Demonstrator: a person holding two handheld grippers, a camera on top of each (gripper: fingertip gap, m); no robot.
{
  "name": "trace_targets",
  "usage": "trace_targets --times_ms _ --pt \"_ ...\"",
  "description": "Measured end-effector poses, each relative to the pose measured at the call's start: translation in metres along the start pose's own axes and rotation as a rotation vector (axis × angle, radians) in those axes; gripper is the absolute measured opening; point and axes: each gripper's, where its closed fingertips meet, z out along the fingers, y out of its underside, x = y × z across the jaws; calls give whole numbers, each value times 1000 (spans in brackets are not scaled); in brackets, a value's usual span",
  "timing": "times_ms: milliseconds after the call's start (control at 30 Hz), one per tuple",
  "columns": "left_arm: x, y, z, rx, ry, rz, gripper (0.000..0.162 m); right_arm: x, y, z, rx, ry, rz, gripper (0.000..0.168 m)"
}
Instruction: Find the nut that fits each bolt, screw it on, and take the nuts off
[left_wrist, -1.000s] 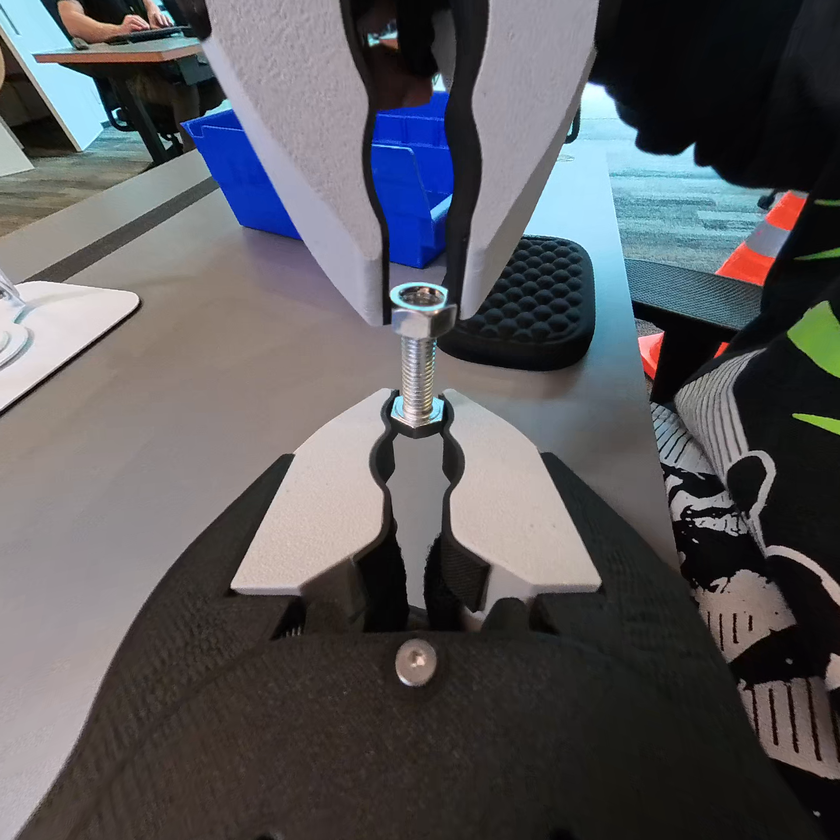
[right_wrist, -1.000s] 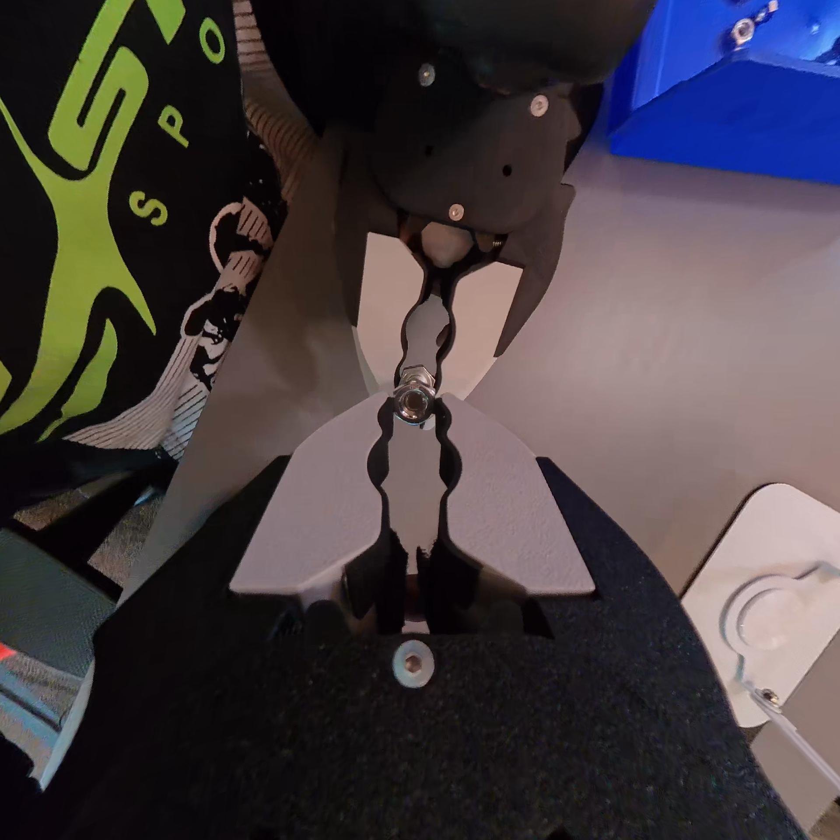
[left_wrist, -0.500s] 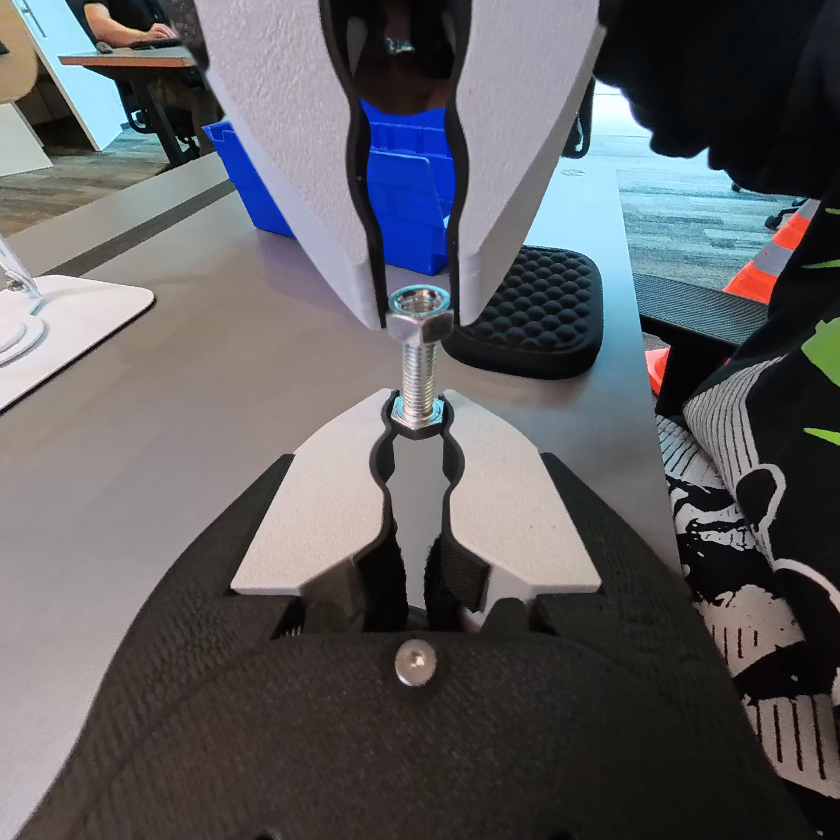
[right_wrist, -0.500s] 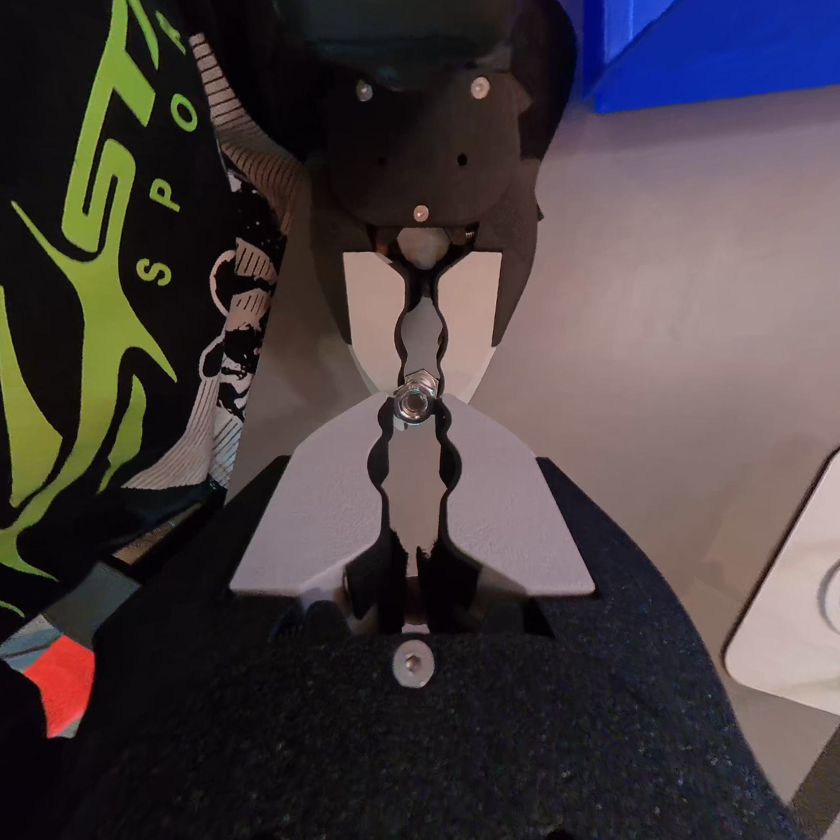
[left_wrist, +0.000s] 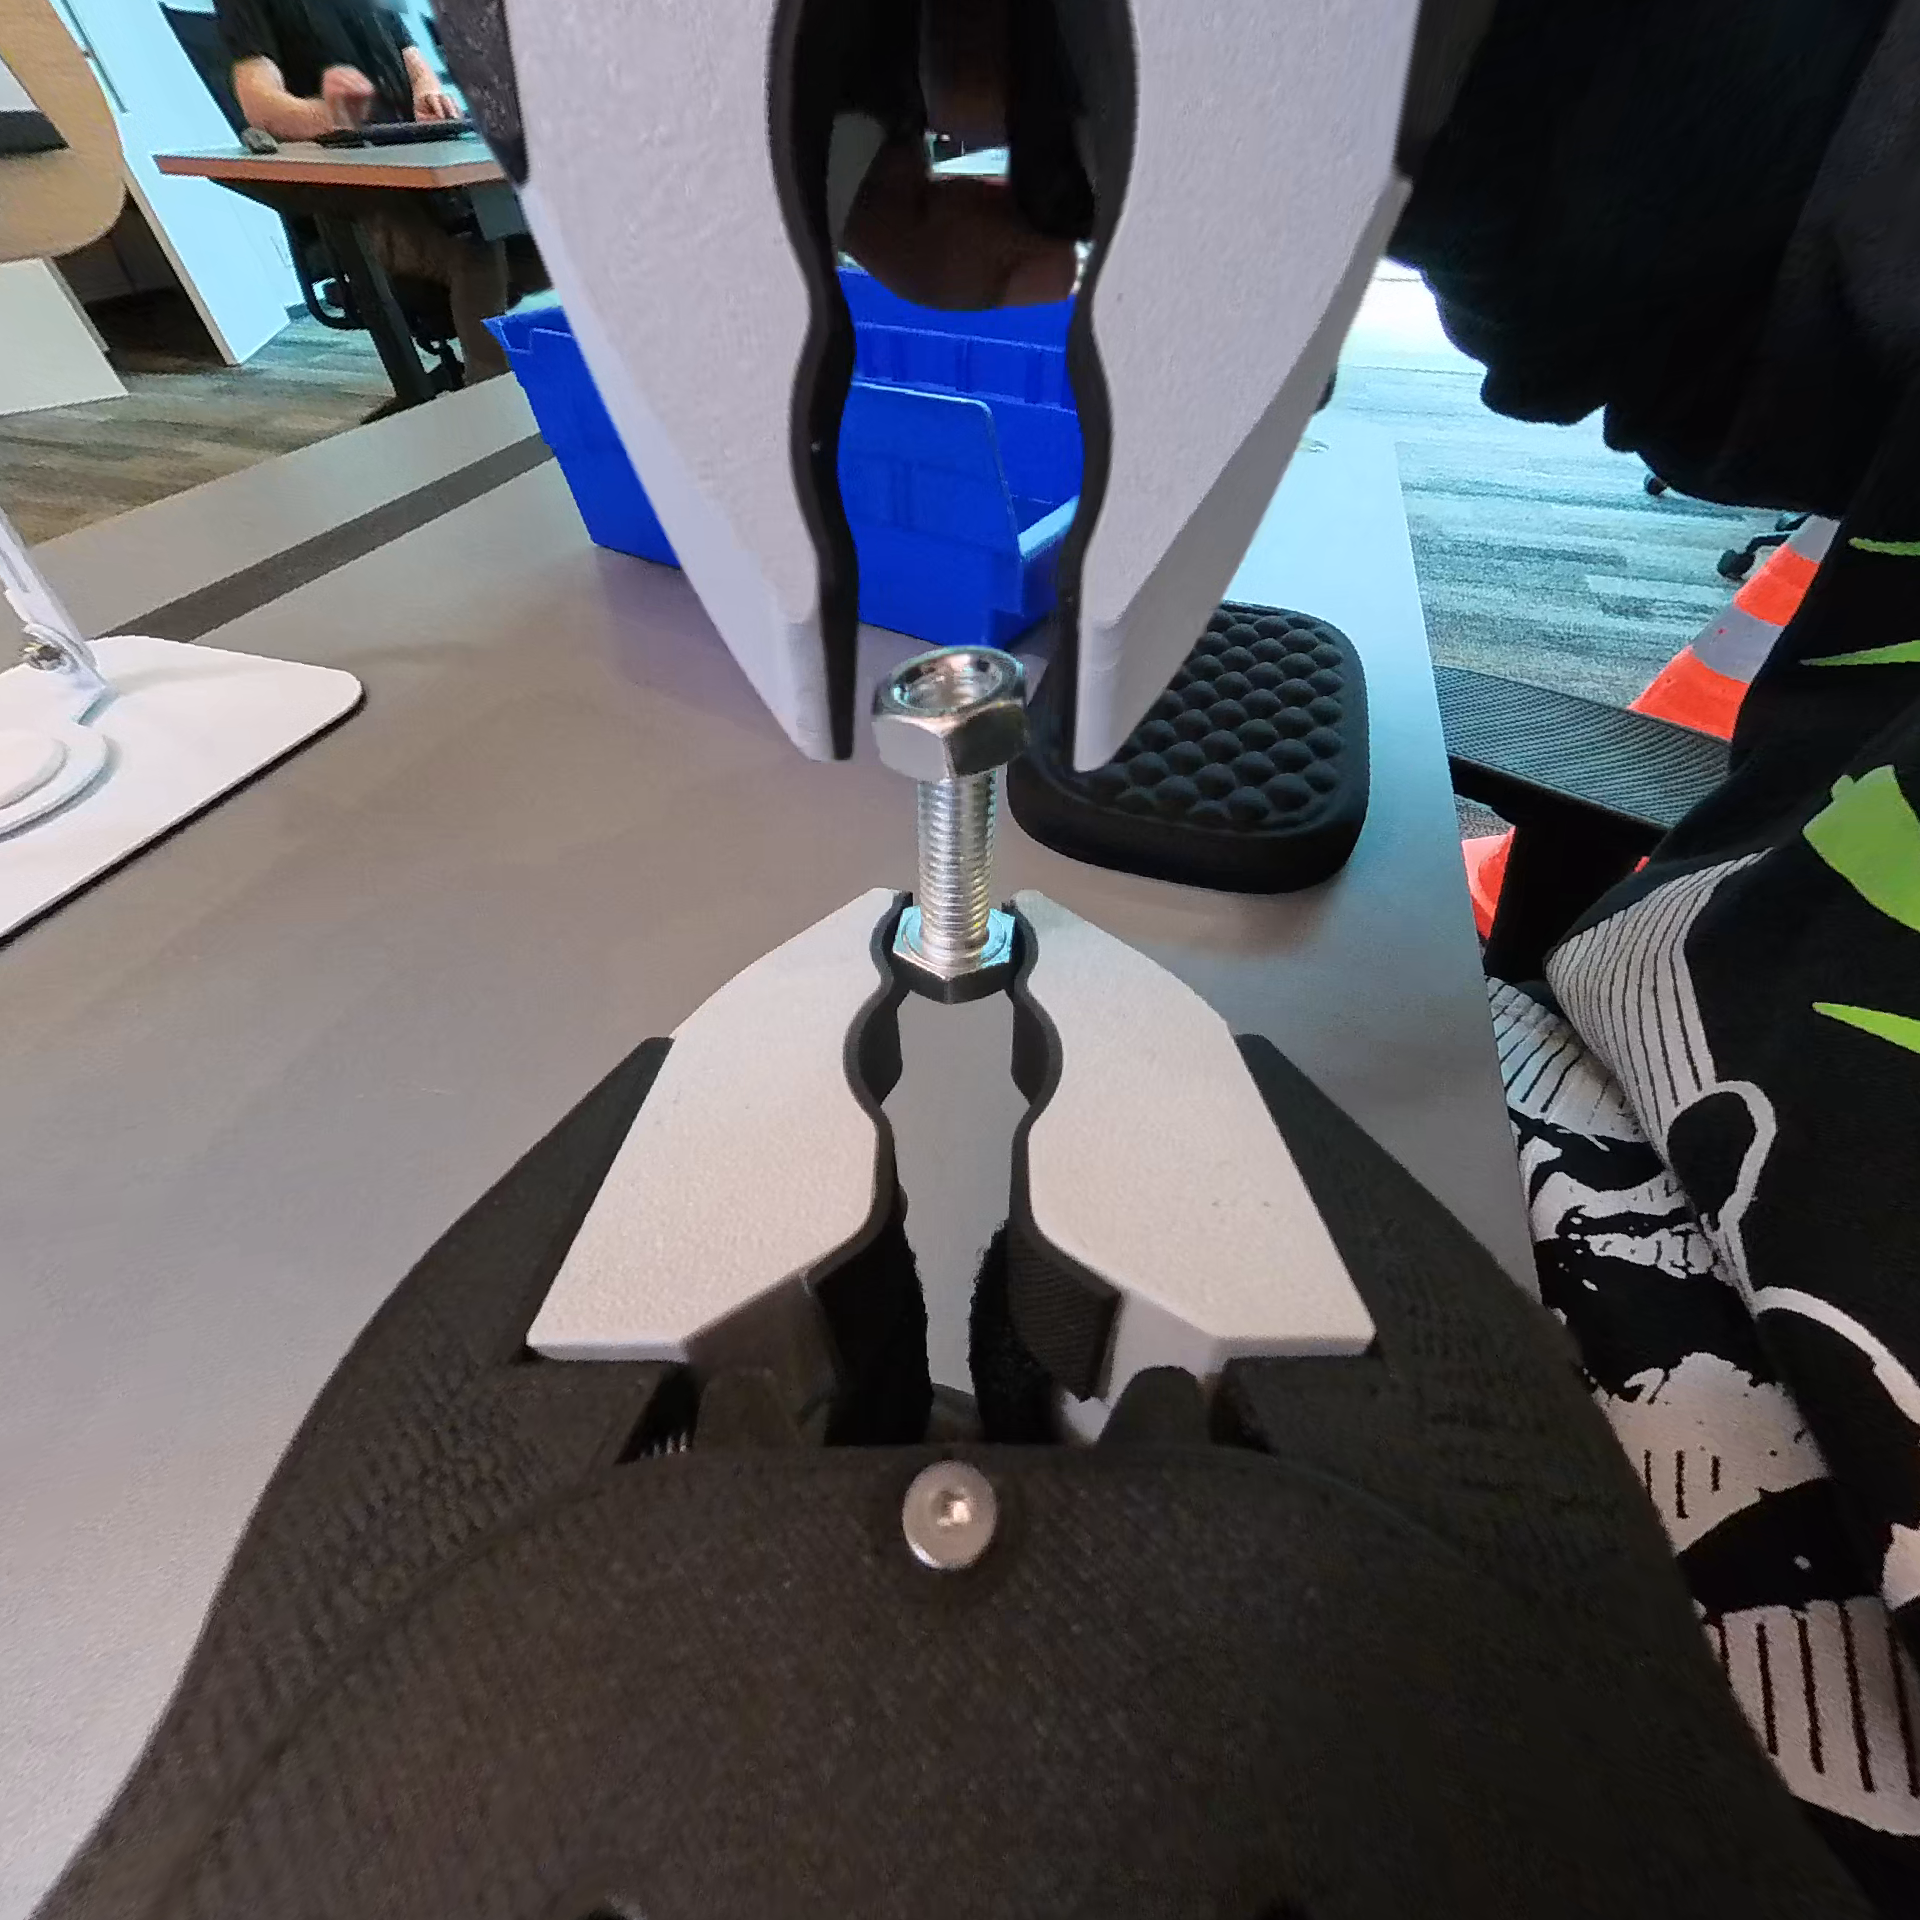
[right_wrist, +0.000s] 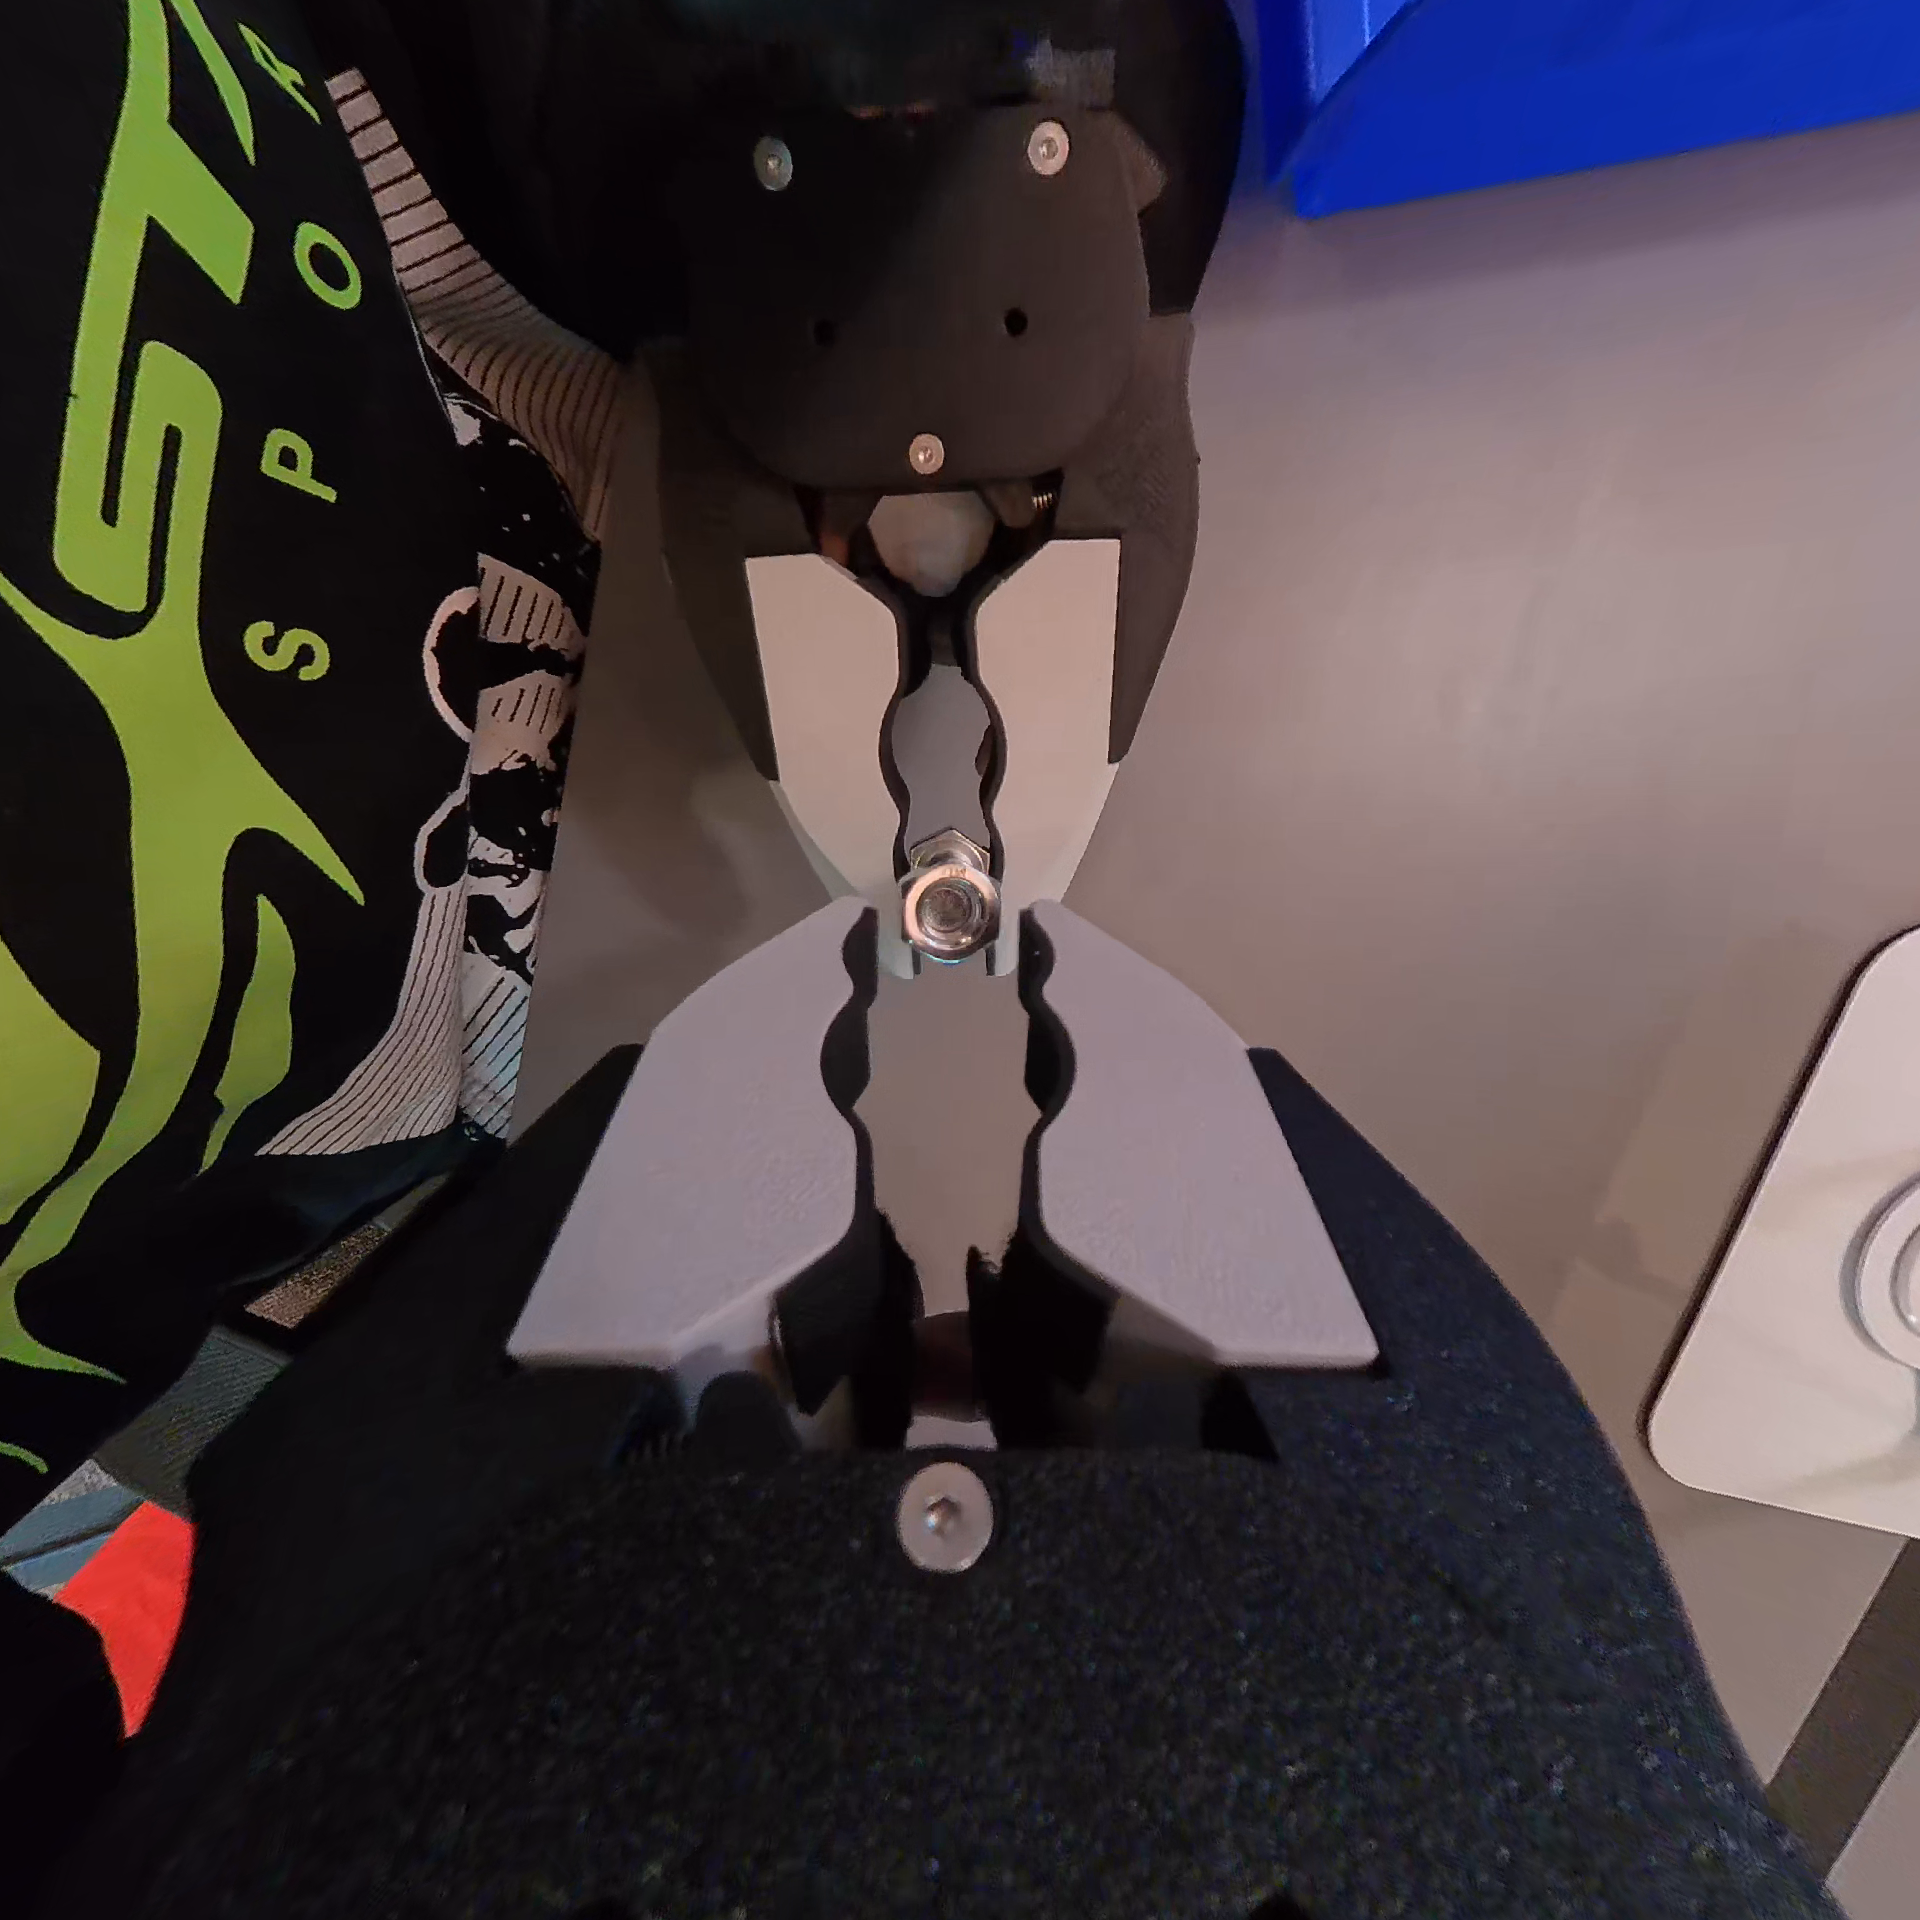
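Now | left gripper (left_wrist: 954, 940) clenched on small silver hex nut (left_wrist: 954, 954), threaded steel bolt (left_wrist: 954, 831) upright | right gripper (right_wrist: 943, 930) released, straddling bolt head from above | blue plastic bin (left_wrist: 935, 488) at grey desk (left_wrist: 416, 935) far edge, fuller in left view

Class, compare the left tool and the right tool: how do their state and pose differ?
The left tool is shut on the bolt's lower hex; the right tool is open, its fingers clear of the upper hex. Left reaches from below, right from above. Both have grey fingers aligned on the bolt.
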Motion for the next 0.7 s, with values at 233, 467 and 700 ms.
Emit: trace_targets --times_ms 233,467,700 --pt "-3 -3 -2 31 -12 -4 16 2 -6 -6 220 23 64 47" --pt "-3 -3 -2 31 -19 6 17 2 -21 -17 864 1 269 62" --pt "-5 -1 0 14 -26 -1 17 -6 -21 -11 1021 21 291 56"
